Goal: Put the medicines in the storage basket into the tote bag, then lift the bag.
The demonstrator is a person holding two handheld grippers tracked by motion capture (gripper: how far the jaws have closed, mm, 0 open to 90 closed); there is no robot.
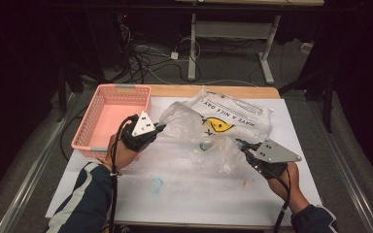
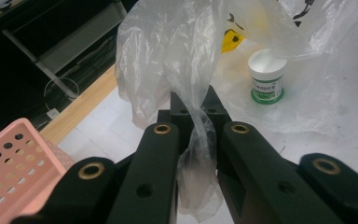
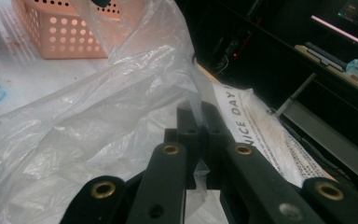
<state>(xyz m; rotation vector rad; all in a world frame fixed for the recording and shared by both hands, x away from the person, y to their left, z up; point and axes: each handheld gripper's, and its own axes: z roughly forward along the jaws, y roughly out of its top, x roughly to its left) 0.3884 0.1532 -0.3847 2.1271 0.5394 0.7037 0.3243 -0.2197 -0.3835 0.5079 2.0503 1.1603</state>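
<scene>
- Both grippers are clamped on the same clear plastic bag (image 1: 213,127): our left gripper (image 1: 161,127) pinches one gathered strip of it and our right gripper (image 1: 239,144) pinches another.
- Looking along the left gripper (image 2: 198,109), we see its black jaws closed together with a twisted band of the film squeezed between them, the loose end hanging down below the tips.
- Looking along the right gripper (image 3: 200,122), we see the same kind of hold: jaws drawn tight with a thin fold of the bag (image 3: 98,126) caught at the tips.
- Between our two hands the bag is held up off the white table cover (image 1: 199,189), sagging in the middle, with its printed part, a yellow smiley and black lettering, lying back on the table beyond.
- Inside the bag (image 2: 177,51) we can see a small white jar (image 2: 267,77) with a green label, standing upright on the table under the film.
- From above, that jar (image 1: 205,144) sits roughly midway between the grippers, under the drooping plastic.
- Off to our left stands a pink basket (image 1: 97,131) with perforated walls, just beside the left hand (image 1: 121,153) and apart from the bag.
- Our right hand (image 1: 284,182) rests low near the table's near edge.
- A faint blue ring mark (image 1: 156,185) shows on the table cover in front of us.
</scene>
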